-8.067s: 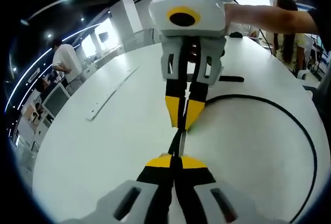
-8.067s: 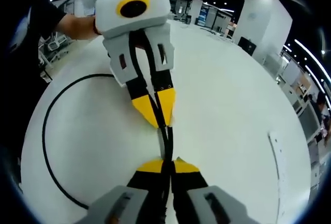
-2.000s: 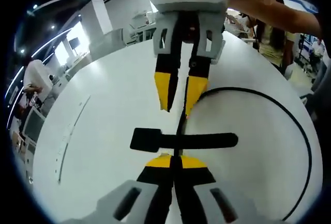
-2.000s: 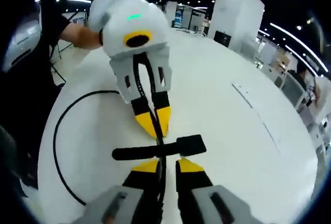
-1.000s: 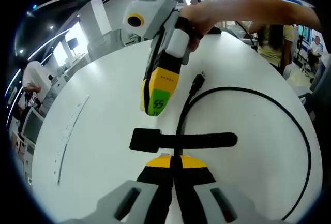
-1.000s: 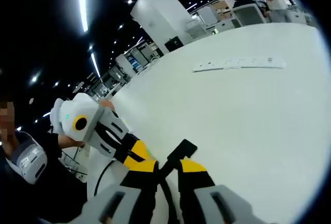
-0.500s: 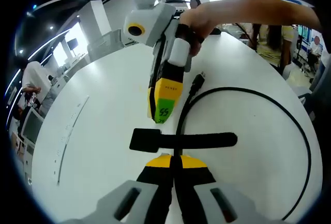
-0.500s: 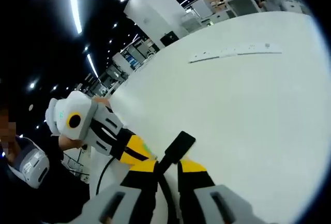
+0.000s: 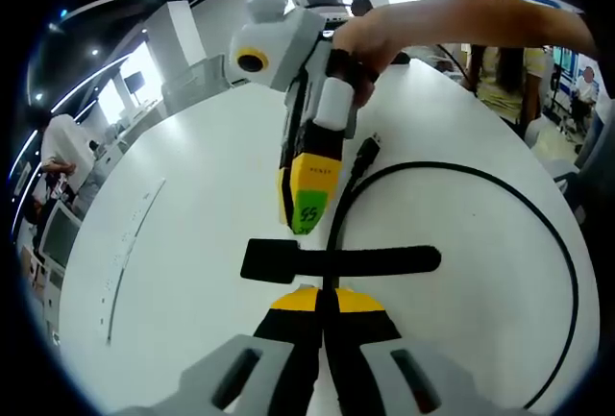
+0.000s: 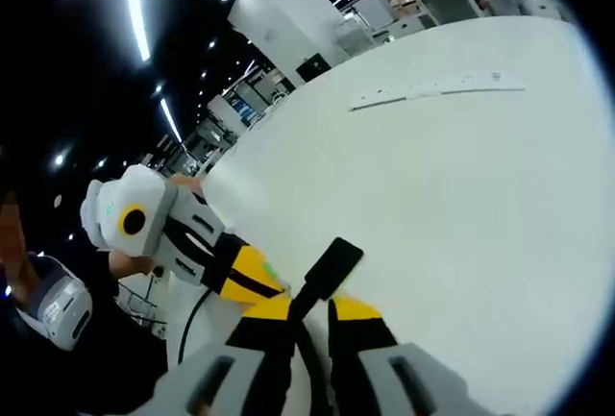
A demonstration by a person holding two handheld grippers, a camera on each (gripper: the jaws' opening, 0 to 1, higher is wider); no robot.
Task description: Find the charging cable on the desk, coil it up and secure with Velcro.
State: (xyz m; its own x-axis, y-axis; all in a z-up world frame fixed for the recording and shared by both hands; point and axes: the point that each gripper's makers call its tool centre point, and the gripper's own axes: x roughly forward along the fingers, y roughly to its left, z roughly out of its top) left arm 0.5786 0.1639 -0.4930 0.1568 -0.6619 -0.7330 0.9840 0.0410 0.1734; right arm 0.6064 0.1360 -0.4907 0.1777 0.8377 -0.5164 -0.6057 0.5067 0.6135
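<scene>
Two grippers are working over a broad white round-edged desk (image 9: 192,243), seen from both sides. In the left gripper view, a thin black charging cable (image 9: 538,214) is sweeping in one wide loop across the desk's right half, and its black plug end (image 9: 366,154) is lying flat just beside the other gripper. A flat black Velcro strap (image 9: 336,262) with a wider tab at one end is lying across the doubled cable, just ahead of the left gripper (image 9: 323,293). That gripper, grey-bodied with yellow-and-black fingertips, is pressing its jaws together on the cable where the strands are running under the strap.

A person's bare forearm (image 9: 452,22) is reaching in from the upper right, the hand (image 9: 357,46) wrapped around the white body of the right gripper (image 9: 306,214). This gripper is rolled onto its side and pointing steeply down, its yellow tip with a green label hanging just above the strap's tab end; edge-on like this, I cannot tell how its jaws are standing.

In the right gripper view, the jaws are showing a narrow gap, and the strap's tab (image 10: 327,267) is sticking up between and beyond them; whether they are touching it is unclear. The left gripper (image 10: 252,277) is lying low at the left, a hand behind it. A long white power strip (image 10: 437,86) is resting far across the desk.
</scene>
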